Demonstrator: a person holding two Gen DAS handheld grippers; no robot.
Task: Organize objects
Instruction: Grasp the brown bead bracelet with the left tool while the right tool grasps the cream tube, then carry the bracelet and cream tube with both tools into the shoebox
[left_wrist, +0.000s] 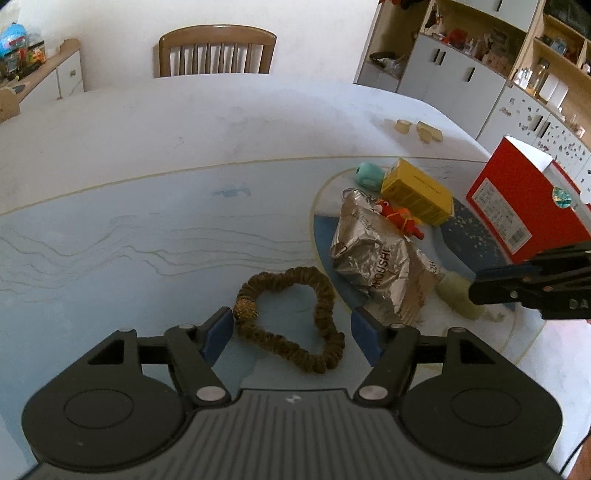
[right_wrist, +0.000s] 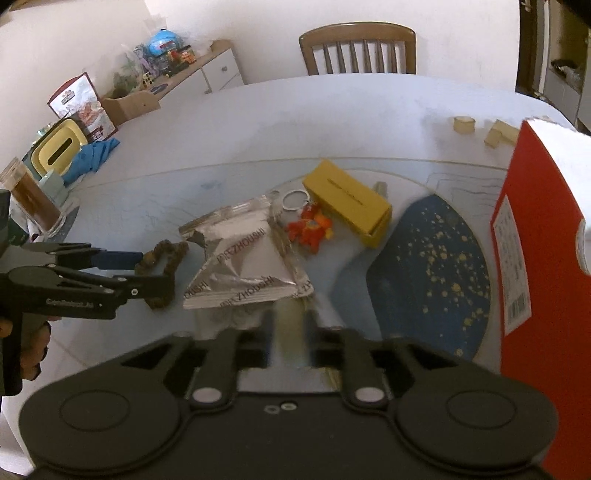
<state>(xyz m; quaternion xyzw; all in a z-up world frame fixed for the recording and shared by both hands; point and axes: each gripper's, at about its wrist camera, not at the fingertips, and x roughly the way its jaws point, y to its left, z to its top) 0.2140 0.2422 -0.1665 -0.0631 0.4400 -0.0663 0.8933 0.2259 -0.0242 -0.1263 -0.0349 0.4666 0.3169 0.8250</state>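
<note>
Left gripper (left_wrist: 291, 334): we hold it wide, brown scrunchie (left_wrist: 291, 317) between its fingers on the table (left_wrist: 147, 229) | right gripper (right_wrist: 291, 332): we clamp a pale green object (left_wrist: 458, 291) | foil pouch (right_wrist: 243, 258) just ahead

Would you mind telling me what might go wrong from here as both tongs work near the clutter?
1. The left tongs stand open around the brown scrunchie; closing across the hollow loop may catch only one strand.
2. The right tongs look shut on a pale green object that touches the silver foil bag; lifting it might drag the bag.
</note>
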